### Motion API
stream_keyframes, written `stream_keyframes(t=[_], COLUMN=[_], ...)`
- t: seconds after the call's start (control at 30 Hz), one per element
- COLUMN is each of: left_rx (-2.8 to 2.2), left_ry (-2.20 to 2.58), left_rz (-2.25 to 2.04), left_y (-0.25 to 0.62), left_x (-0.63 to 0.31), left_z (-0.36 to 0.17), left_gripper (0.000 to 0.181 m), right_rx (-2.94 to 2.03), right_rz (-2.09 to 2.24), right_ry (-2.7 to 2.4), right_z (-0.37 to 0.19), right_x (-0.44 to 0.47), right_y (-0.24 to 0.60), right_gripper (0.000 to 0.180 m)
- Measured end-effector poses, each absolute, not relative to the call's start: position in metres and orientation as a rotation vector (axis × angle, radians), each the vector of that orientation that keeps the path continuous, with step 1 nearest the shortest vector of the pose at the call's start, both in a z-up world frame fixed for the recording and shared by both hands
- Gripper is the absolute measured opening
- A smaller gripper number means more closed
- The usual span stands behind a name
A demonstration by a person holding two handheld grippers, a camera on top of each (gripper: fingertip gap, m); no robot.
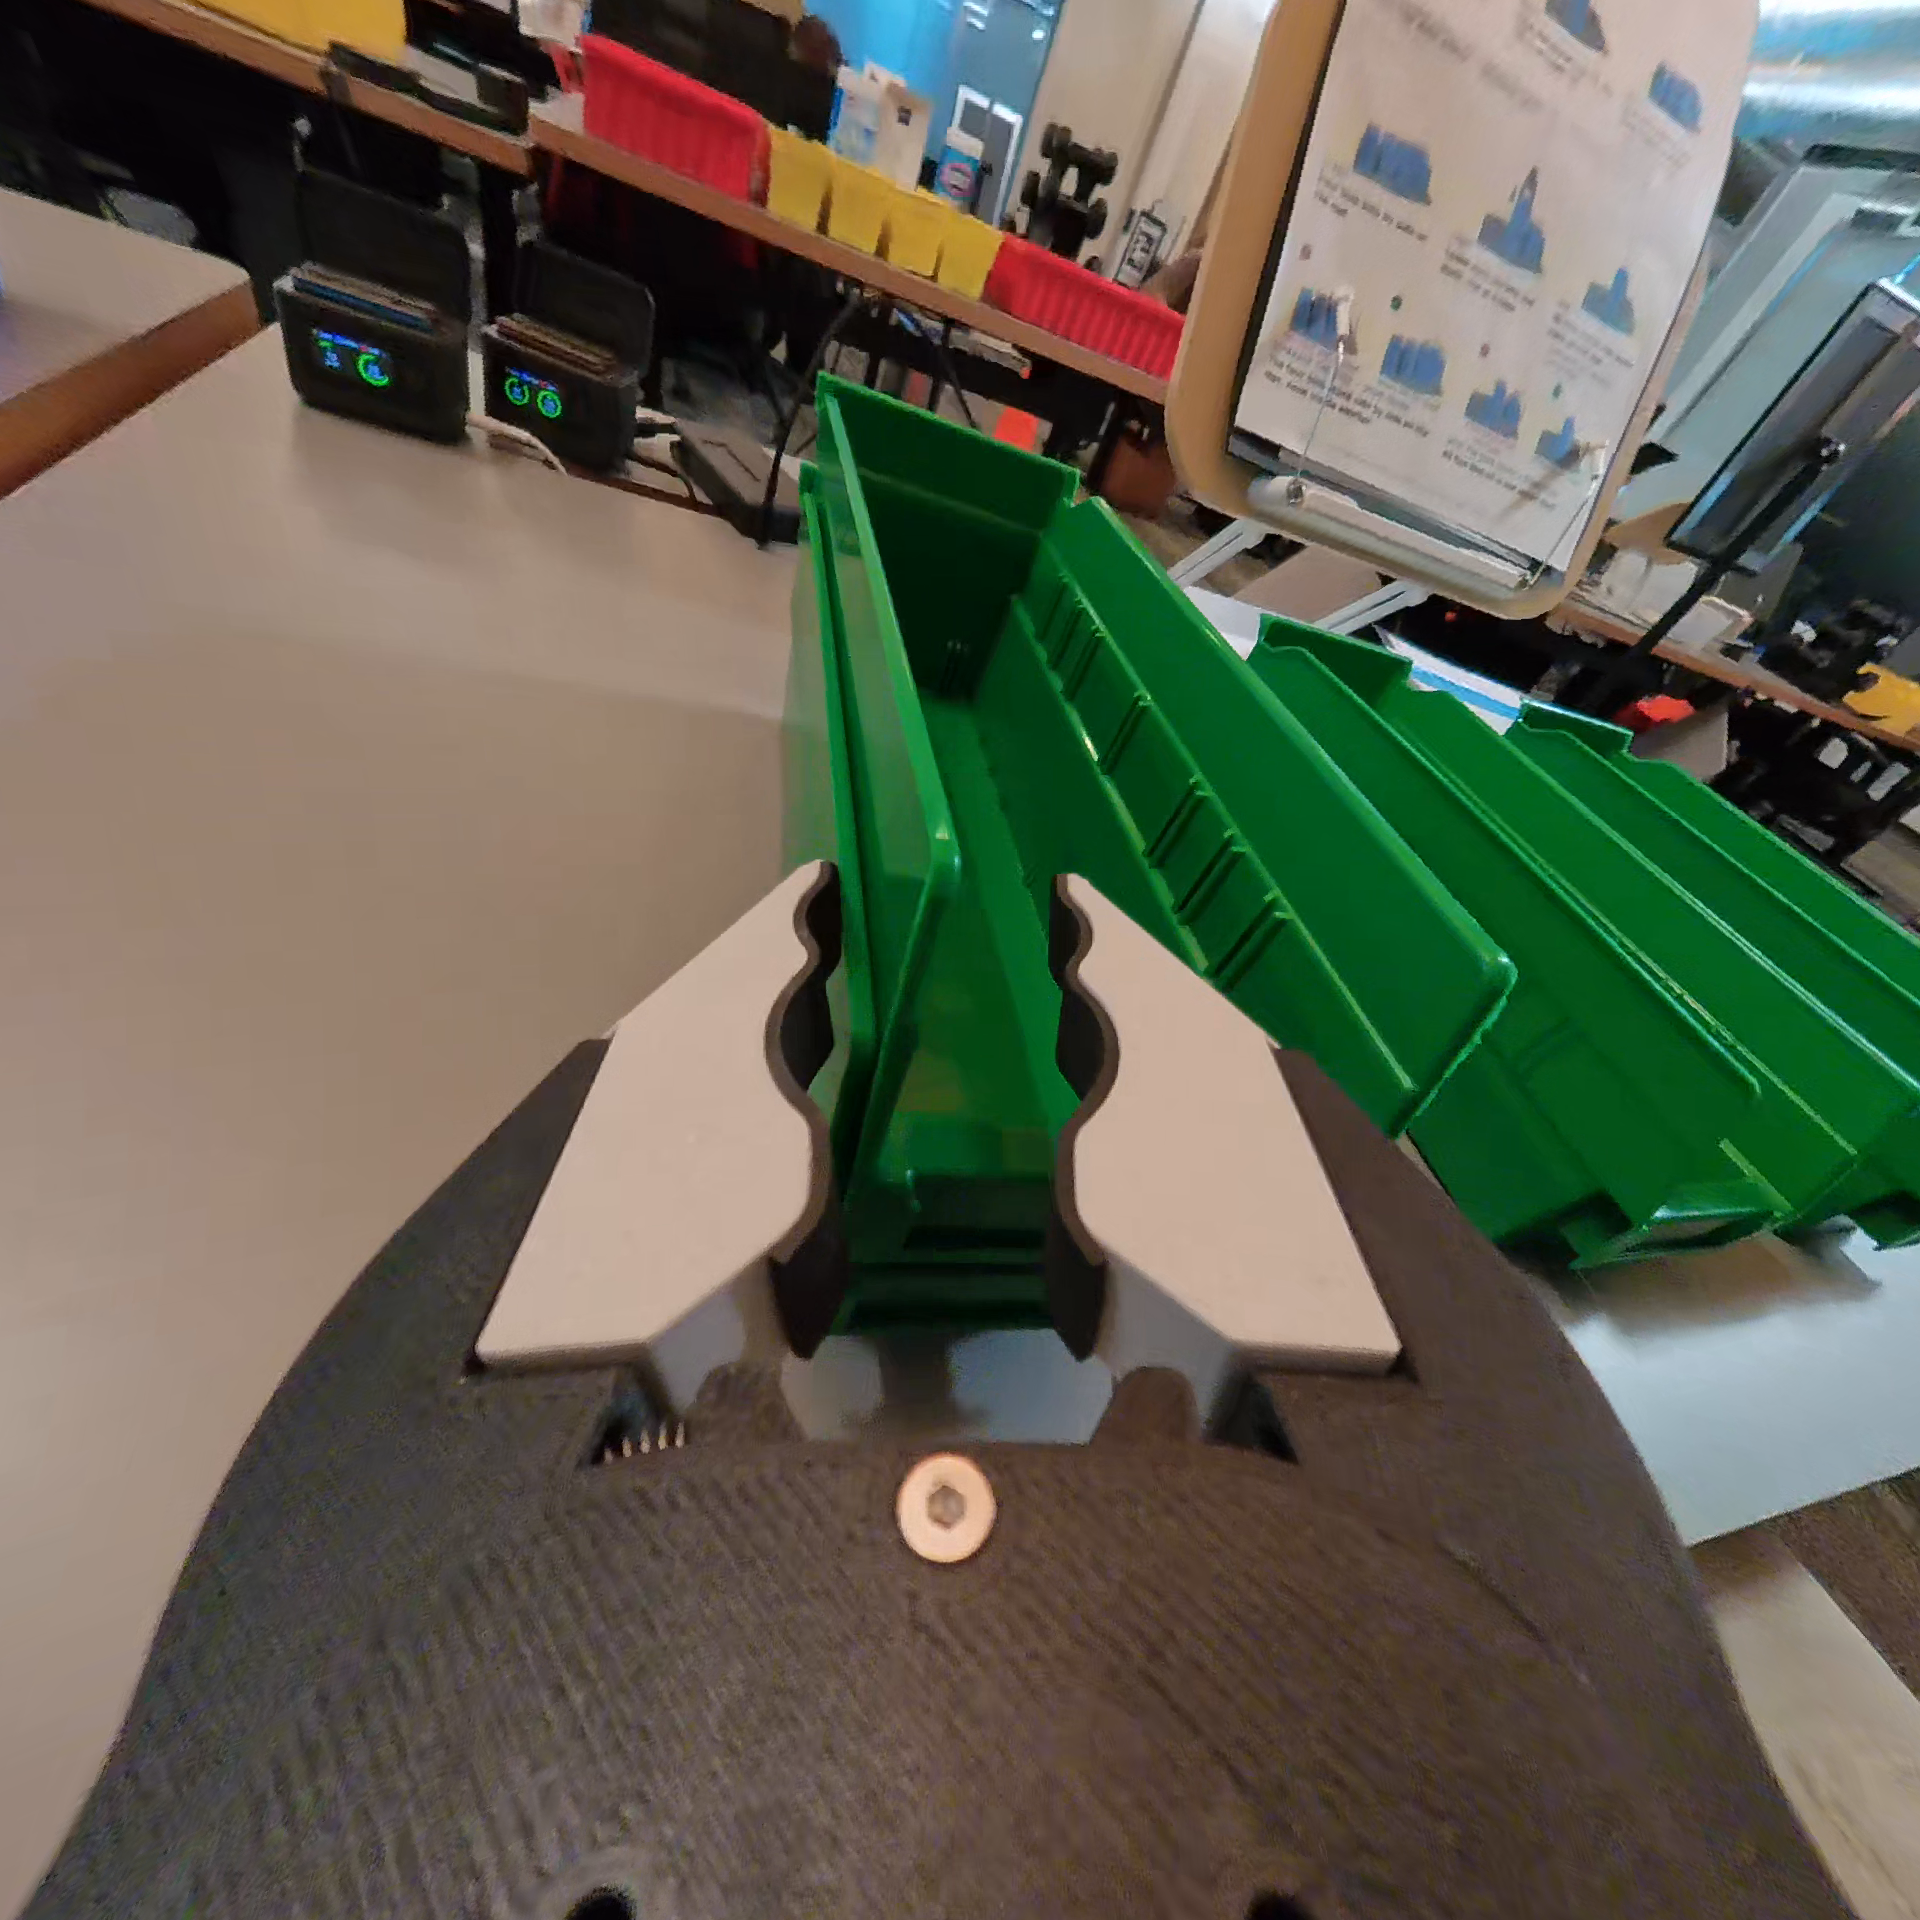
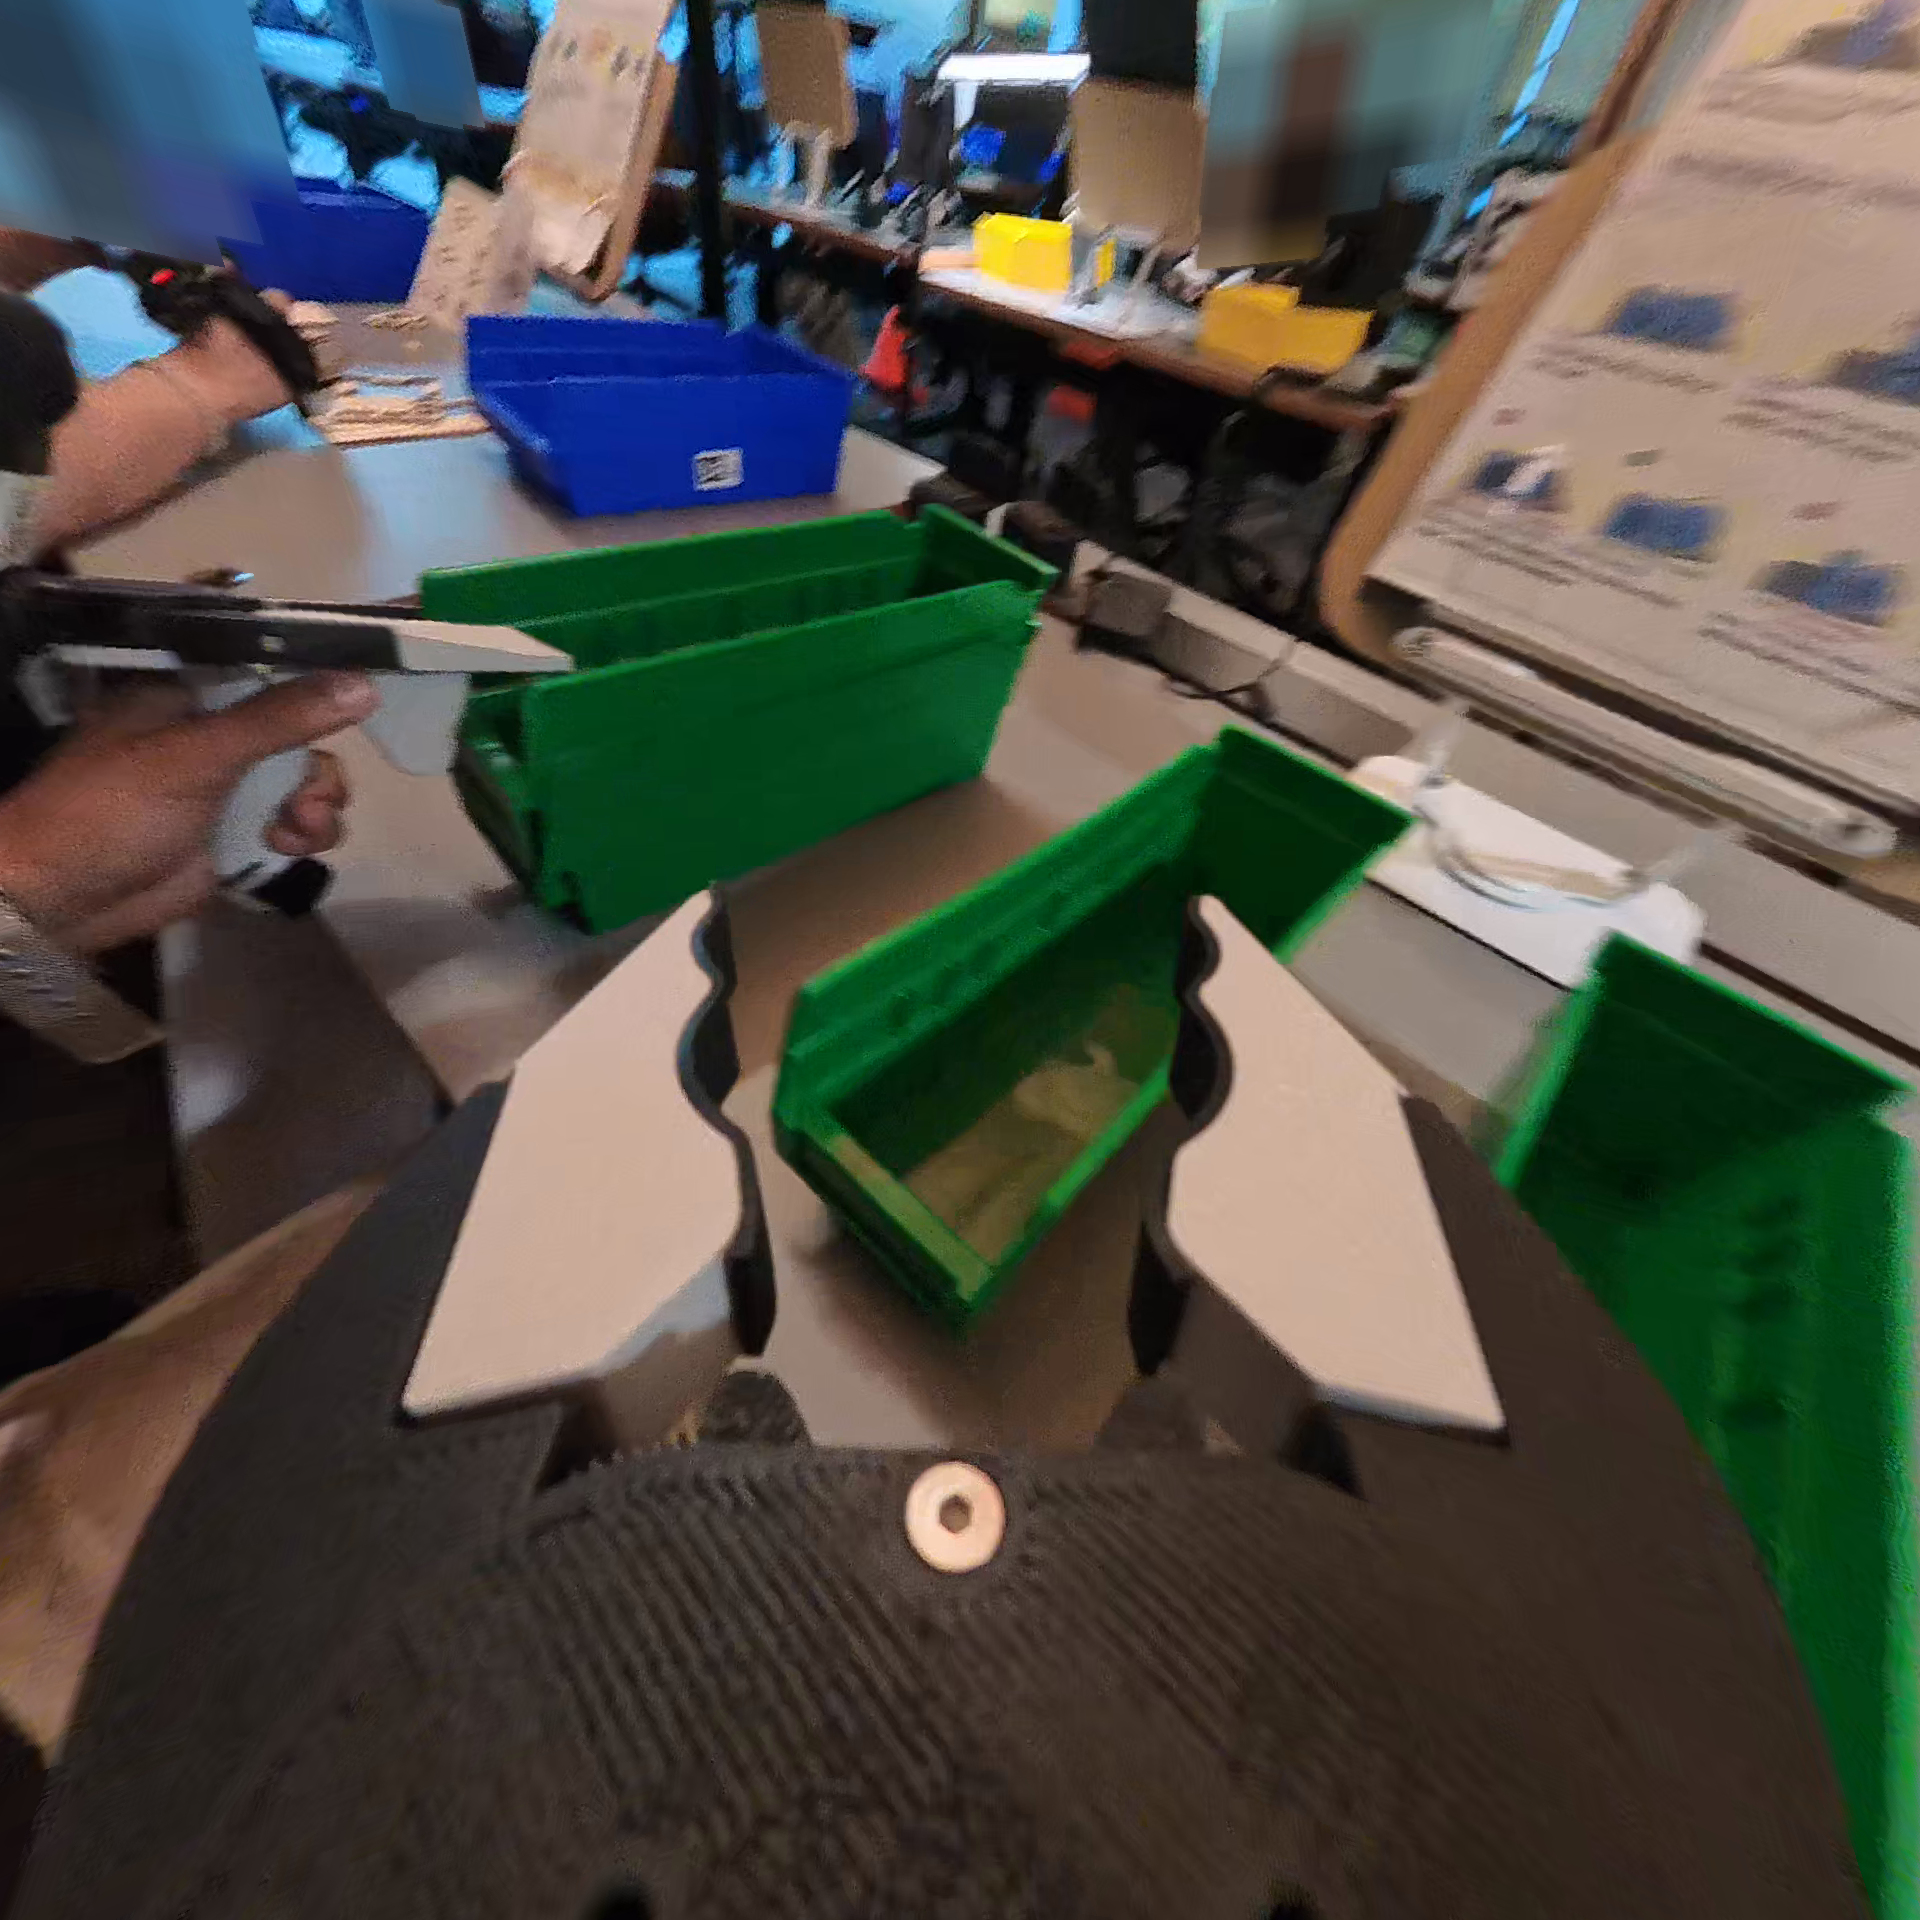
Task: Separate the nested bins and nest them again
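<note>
The left gripper (image 1: 940,894) is clamped on the near end of a long, narrow green plastic bin (image 1: 935,665), its grey fingers (image 1: 686,1101) closed on the bin's short end wall. That bin looks like a nested pair — a second rim shows just outside the inner one along the left side. It stands on the pale grey tabletop (image 1: 364,727) and runs away from the gripper toward the far edge.

Just to its right lie two more long green bins (image 1: 1621,935), side by side and slanting off toward the table's right edge. From the right wrist view these are the open-topped green bin (image 2: 997,1049) straight ahead and the one at the right edge (image 2: 1745,1247).

The right gripper (image 2: 956,914) hangs above the table with its fingers spread wide, holding nothing; the middle bin's near end shows between them, lower down — whether it touches the right finger I cannot tell.

Farther off on the table sits a wide blue plastic tote (image 2: 665,416). A clipboard with an illustrated sheet (image 1: 1455,270) stands upright behind the bins, and two small black devices with green-lit displays (image 1: 457,364) rest near the table's far left edge.
</note>
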State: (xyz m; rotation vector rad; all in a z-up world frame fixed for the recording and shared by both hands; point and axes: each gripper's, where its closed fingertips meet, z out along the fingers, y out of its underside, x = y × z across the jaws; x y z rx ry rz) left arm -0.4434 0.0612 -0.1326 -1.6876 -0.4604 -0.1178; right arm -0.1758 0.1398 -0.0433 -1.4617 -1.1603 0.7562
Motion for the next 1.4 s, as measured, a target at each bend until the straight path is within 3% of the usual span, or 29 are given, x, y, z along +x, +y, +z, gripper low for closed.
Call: stream_keyframes(t=[0.1,0.2,0.37,0.97,1.1,1.4], left_rx=[-1.683,-1.662,-1.697,-1.753,-1.759,-1.760], left_ry=[-0.492,-0.533,-0.495,-0.449,-0.483,-0.472], left_rz=[-0.132,-0.176,-0.112,-0.119,-0.170,-0.077], left_y=[0.059,0.058,0.061,0.061,0.058,0.058], left_x=[-0.438,-0.433,-0.424,-0.429,-0.430,-0.434], left_z=[-0.135,-0.134,-0.136,-0.154,-0.159,-0.160], left_gripper=[0.040,0.042,0.043,0.038,0.022,0.014], right_rx=[-1.408,-1.326,-1.297,-1.435,-1.444,-1.481], right_rz=[0.851,0.922,0.962,1.158,1.121,1.155], right_ry=[-1.005,-0.874,-0.800,-0.934,-1.017,-1.041], right_z=[-0.056,-0.066,-0.055,-0.096,-0.107,-0.115], right_x=[-0.131,-0.097,-0.082,-0.117,-0.129,-0.138], right_y=[0.152,0.163,0.175,0.168,0.167,0.167], right_gripper=[0.087,0.072,0.067,0.061,0.060,0.061])
